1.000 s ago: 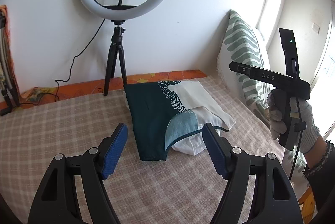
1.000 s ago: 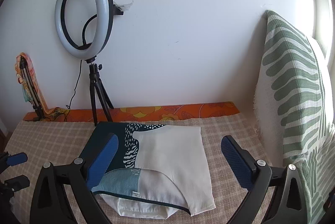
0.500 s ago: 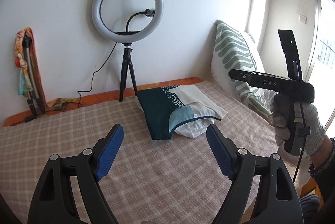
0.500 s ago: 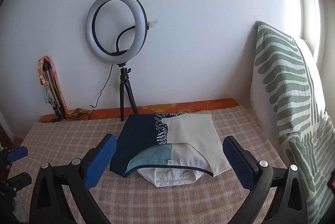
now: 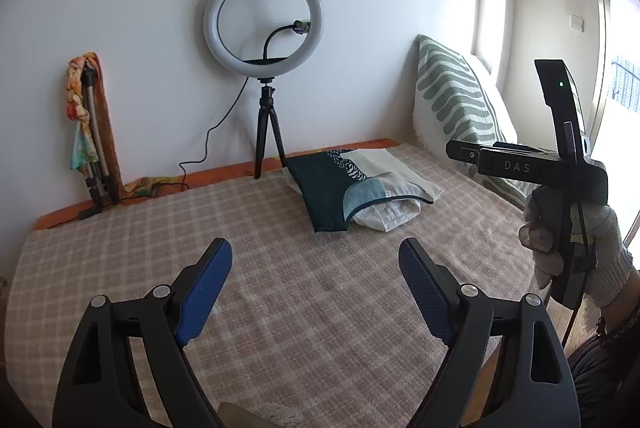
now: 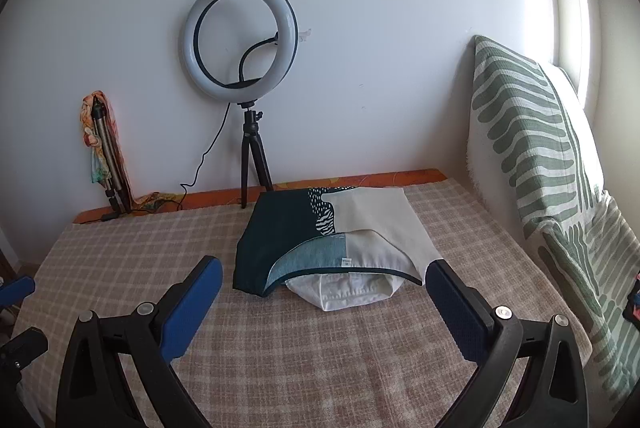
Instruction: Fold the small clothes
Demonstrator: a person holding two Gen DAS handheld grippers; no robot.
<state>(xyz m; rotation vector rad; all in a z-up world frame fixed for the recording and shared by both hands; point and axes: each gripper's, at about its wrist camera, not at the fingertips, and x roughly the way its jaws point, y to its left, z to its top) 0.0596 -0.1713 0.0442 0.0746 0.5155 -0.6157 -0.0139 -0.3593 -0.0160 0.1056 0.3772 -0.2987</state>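
A folded garment, dark teal and cream with a light-blue panel, lies on the checked bed cover near the back wall; it also shows in the right wrist view. A folded white piece sticks out from under its front edge. My left gripper is open and empty, held well back from the garment. My right gripper is open and empty, just in front of the garment. A gloved hand holds the right gripper's body at the right.
A ring light on a tripod stands behind the garment, its cable trailing left. A folded tripod with a scarf leans on the wall at the left. A green-striped pillow stands along the right. Checked cover spreads in front.
Both grippers have pulled back and away from the folded garment, which now looks smaller and farther. The garment has not moved. Both stayed open.
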